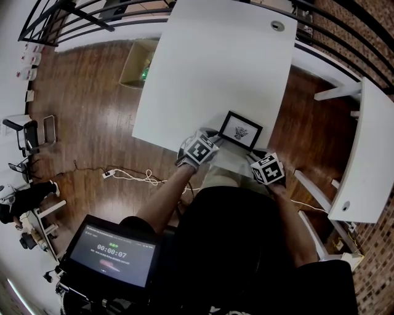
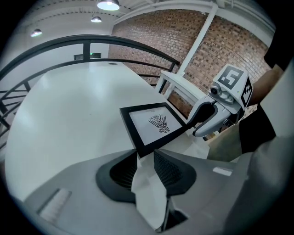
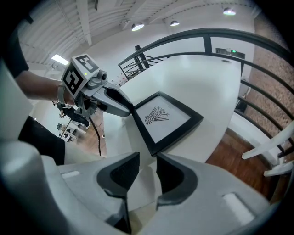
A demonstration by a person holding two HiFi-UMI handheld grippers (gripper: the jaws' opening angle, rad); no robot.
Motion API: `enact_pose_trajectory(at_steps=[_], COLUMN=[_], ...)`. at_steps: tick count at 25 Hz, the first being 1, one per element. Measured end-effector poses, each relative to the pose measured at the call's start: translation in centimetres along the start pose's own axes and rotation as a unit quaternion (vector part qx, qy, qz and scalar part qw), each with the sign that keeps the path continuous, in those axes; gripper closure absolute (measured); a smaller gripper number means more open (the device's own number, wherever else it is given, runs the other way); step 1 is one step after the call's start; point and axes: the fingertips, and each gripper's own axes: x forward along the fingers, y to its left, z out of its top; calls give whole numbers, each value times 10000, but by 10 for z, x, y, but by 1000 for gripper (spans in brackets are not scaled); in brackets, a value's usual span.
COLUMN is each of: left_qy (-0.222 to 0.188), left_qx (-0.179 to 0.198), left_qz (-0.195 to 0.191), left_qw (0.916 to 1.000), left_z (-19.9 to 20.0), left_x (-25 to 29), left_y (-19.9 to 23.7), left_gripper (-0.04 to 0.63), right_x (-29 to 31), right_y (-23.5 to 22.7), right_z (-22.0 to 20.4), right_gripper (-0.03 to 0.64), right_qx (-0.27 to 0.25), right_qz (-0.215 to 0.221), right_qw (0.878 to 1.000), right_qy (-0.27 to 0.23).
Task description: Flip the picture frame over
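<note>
A black picture frame [image 1: 241,130] lies picture side up near the front edge of the white table [image 1: 209,74], showing a small black drawing on white. My left gripper [image 1: 213,138] stands at the frame's near left corner. In the left gripper view that gripper [image 2: 146,156] is open, and the frame [image 2: 154,126] pokes its corner just into the gap between the jaws. My right gripper [image 1: 253,154] is at the near right corner. Its jaws [image 3: 148,160] are open too, with the frame [image 3: 166,120] lying just ahead of them. Neither gripper's pads press on the frame.
The table stretches far beyond the frame. A second white table [image 1: 369,160] stands to the right, and a dark railing [image 1: 80,18] runs behind. On the wooden floor at left are a cardboard box [image 1: 136,61] and a white cable [image 1: 132,176]. A monitor [image 1: 114,252] sits bottom left.
</note>
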Motion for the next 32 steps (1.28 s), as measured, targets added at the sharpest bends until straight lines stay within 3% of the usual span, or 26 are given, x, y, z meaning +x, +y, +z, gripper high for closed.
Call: enact_pose_trajectory(at_steps=[16,32], left_qy=[-640,-920], left_qx=[-298,-621], left_qz=[-30,-165], left_qw=[9975,9937], left_z=[22,27], left_x=[-31,-55], left_y=[-27,-43], left_gripper=[463,460], right_x=[-38,-70], right_y=[-1,-3], right_z=[6,27], right_gripper=[517,517], right_qx=[-180,-84], right_qz=[-206,-263], right_qw=[9994,9981], right_qy=[-229,-552])
